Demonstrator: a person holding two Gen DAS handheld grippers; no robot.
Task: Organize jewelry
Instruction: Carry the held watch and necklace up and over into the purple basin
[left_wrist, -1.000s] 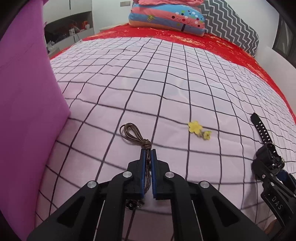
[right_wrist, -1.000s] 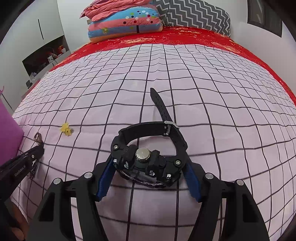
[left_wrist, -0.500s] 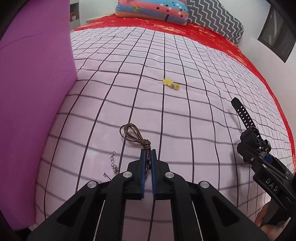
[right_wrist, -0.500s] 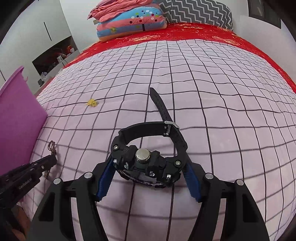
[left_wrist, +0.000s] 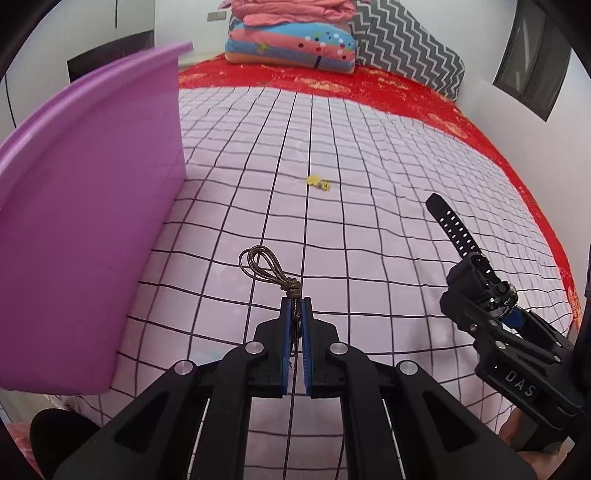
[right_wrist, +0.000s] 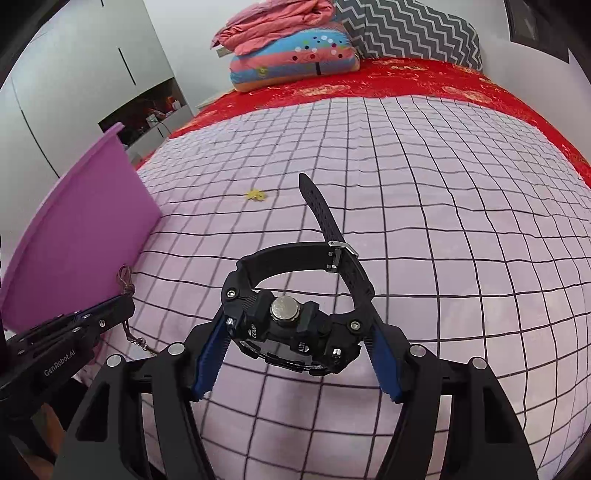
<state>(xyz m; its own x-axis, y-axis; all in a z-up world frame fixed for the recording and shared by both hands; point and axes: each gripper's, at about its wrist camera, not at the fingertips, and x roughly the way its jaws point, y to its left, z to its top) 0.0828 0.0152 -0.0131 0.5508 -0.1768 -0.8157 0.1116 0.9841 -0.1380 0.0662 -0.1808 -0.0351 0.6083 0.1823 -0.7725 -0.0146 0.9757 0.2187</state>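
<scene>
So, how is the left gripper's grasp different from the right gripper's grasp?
The left gripper is nearly closed, pinching a thin brown cord; the right gripper stands wide, clamping a bulky black watch. The cord's loop pokes out ahead of the left fingertips, while the watch's strap curves up and forward from the right ones. Both items are held above the checked bedsheet.

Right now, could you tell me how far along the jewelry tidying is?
Nothing visibly put away: the purple bin's inside is hidden. In hand: the left gripper has its jaws shut on the brown cord necklace; the right gripper grips the black watch. Left: both need placing, and the yellow flower piece lies on the checked bedspread.
</scene>
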